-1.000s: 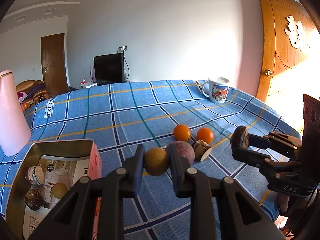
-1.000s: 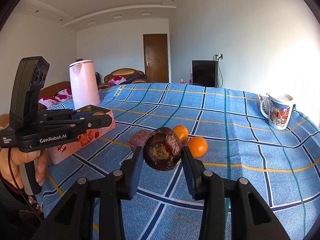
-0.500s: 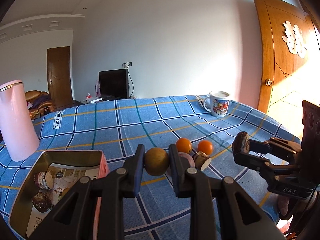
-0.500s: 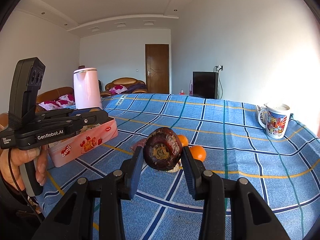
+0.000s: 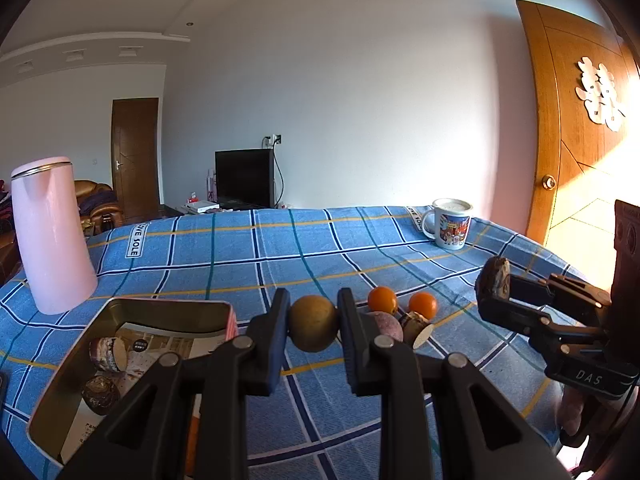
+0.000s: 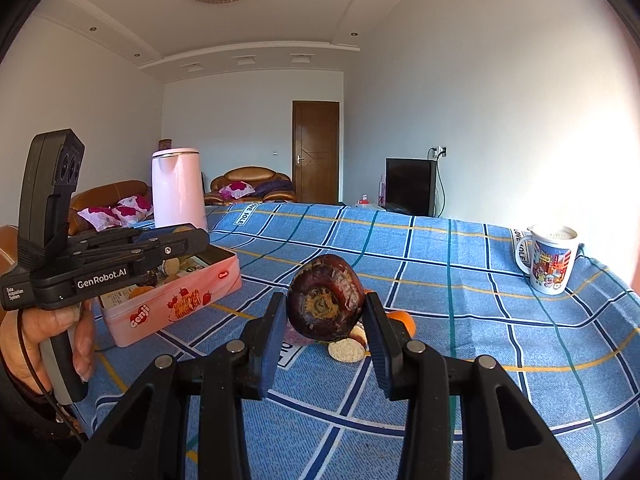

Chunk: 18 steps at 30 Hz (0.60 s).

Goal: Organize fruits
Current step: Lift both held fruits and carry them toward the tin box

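blue checked cloth, pink tin, three fruits

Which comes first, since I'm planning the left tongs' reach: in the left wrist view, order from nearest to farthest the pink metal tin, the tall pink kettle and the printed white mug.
1. Pink metal tin: near left, beside the left tongs.
2. Tall pink kettle: left, behind the tin.
3. Printed white mug: far right corner.

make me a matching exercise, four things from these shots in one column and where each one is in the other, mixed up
Things:
1. yellow-brown fruit
2. dark purple fruit
3. mug
4. two oranges

Places:
A. far right corner of the tablecloth
B. in the left claw
C. on the cloth, beyond the claws
D. in the right claw

Pairs: 1-B, 2-D, 3-A, 4-C
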Each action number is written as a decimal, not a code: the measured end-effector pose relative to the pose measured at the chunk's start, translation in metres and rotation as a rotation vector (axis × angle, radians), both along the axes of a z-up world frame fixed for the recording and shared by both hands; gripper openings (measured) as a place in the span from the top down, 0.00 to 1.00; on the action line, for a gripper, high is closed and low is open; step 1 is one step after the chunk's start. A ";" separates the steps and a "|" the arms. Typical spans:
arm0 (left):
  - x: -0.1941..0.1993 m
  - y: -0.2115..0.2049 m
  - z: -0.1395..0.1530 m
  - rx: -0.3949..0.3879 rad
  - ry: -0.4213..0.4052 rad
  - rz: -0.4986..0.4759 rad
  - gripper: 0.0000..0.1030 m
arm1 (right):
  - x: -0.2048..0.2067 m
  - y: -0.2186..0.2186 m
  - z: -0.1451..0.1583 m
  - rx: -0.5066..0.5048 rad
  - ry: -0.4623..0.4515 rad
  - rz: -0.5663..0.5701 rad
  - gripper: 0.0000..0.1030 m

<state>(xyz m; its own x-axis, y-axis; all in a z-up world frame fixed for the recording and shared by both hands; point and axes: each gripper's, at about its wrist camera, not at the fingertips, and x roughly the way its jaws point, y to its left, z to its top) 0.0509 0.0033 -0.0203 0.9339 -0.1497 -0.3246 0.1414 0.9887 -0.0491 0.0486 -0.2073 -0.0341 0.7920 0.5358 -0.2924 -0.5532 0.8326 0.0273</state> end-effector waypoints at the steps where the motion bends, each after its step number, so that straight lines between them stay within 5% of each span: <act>1: -0.001 0.003 0.000 -0.003 0.001 0.004 0.75 | -0.001 0.003 0.003 -0.004 -0.006 0.006 0.61; 18: -0.018 0.056 0.000 -0.047 0.021 0.118 0.75 | 0.013 0.082 0.033 -0.006 0.029 0.179 0.60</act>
<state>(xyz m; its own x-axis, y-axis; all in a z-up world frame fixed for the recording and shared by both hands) 0.0330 0.0592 -0.0204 0.9389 -0.0548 -0.3399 0.0227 0.9950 -0.0976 0.0620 -0.1250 -0.0015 0.6754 0.6656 -0.3176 -0.6915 0.7212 0.0410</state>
